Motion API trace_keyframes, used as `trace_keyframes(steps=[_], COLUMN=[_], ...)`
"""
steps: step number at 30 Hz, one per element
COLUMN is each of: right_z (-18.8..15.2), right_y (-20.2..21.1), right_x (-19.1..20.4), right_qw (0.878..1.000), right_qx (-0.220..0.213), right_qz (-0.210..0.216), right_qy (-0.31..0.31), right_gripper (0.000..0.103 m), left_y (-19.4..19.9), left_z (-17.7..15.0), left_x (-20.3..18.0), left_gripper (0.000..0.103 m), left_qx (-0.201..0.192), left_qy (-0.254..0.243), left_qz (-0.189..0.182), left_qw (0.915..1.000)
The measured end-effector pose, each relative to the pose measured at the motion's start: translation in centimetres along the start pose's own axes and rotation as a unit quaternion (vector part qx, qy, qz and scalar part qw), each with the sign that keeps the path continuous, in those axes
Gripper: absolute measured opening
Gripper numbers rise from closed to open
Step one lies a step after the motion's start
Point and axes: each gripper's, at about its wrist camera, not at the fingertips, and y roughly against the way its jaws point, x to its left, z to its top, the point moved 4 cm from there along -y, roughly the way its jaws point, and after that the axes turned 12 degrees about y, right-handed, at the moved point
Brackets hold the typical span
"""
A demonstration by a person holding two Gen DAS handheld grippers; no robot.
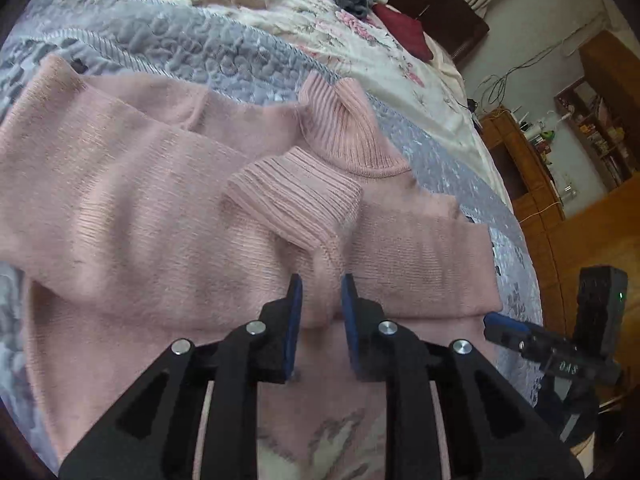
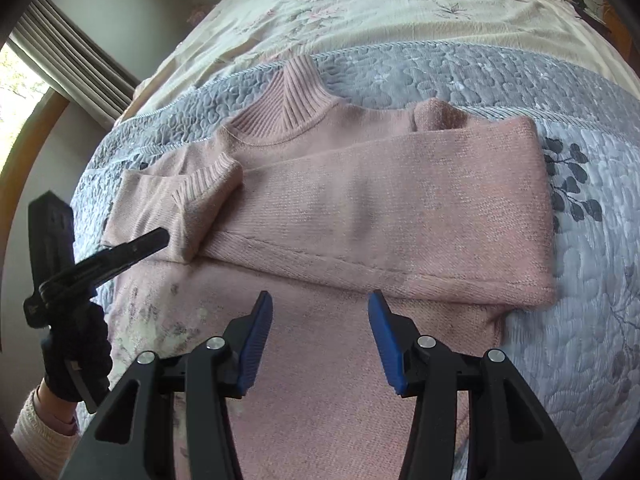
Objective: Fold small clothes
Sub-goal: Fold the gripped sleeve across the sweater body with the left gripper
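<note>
While the pink sweater (image 2: pixel 360 208) lies spread on the grey quilted bedspread (image 2: pixel 580 300), both sleeves already rest folded across its chest. Farthest left in the right wrist view, a dark-gloved hand (image 2: pixel 76 356) holds the left gripper (image 1: pixel 320 292). Its own camera shows its blue pads (image 1: pixel 295 300) standing a little apart with a ridge of the sleeve (image 1: pixel 420 264) fabric rising between them. Whether they truly pinch the knit I cannot tell, since a gap shows on either side. Just past them the ribbed cuff (image 1: pixel 296 204) of the other sleeve lies over the chest, below the ribbed collar (image 1: pixel 348 128).

Further right, the right gripper (image 2: pixel 320 312) hovers over the sweater's lower body with its jaws wide apart, holding nothing.

The risk, as I judge it, sits with that left-hand sleeve. If the pads drag the soft knit when they pull away, the sleeve could slide off the chest and undo the fold. Lifting the hem for the next fold with only one side gripped could also skew the bundle, as the loose cuff may slip out.
</note>
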Motion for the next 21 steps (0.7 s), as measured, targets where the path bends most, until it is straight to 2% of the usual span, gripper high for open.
trace_keyframes(steps=[2,4,6,9,11,15,16,17,18,19,21], right_z=[1.6,3.5,5.6,8.1,9.2,9.6,9.5,9.3,9.2,9.2,9.2], right_y=[-0.5,-1.6,-3.3,-6.3,-8.4,-12.4,-13.2,-13.8,-14.1,-14.1,-13.2], right_x=[1.0,2.3,3.9,6.0,7.1,8.5,8.8,9.1,9.3,9.5,9.7], right_qw=[1.000,0.999,0.997,0.993,0.990,0.991,0.989,0.988,0.988,0.990,0.992], right_qx=[0.000,0.001,0.008,0.025,0.040,0.084,0.092,0.095,0.096,0.093,0.079], right_qz=[0.022,0.050,0.072,0.108,0.120,0.090,0.095,0.104,0.105,0.097,0.096], right_qy=[-0.008,-0.017,-0.022,-0.044,-0.056,-0.057,-0.061,-0.060,-0.055,-0.046,-0.029], right_gripper=[0.050,0.051,0.051,0.051,0.051,0.051,0.046,0.037,0.022,0.016,0.013], left_y=[2.9,4.9,5.7,5.6,5.1,3.9,3.9,4.0,4.1,4.4,5.3], left_z=[1.4,3.3,4.9,6.5,6.8,6.5,6.6,6.6,6.6,6.7,6.7], left_x=[1.8,3.9,6.1,8.3,9.4,10.8,10.9,11.0,11.1,11.1,10.7], left_gripper=[0.021,0.022,0.022,0.022,0.022,0.022,0.022,0.022,0.022,0.022,0.023], left_qx=[-0.036,-0.065,-0.076,-0.073,-0.061,-0.052,-0.053,-0.053,-0.052,-0.051,-0.057], left_qy=[-0.017,-0.030,-0.025,-0.011,0.000,0.015,0.018,0.022,0.028,0.033,0.032], left_qz=[0.037,0.092,0.133,0.166,0.167,0.160,0.157,0.151,0.146,0.143,0.139], left_qw=[0.9985,0.9932,0.9878,0.9833,0.9841,0.9856,0.9861,0.9868,0.9874,0.9879,0.9882])
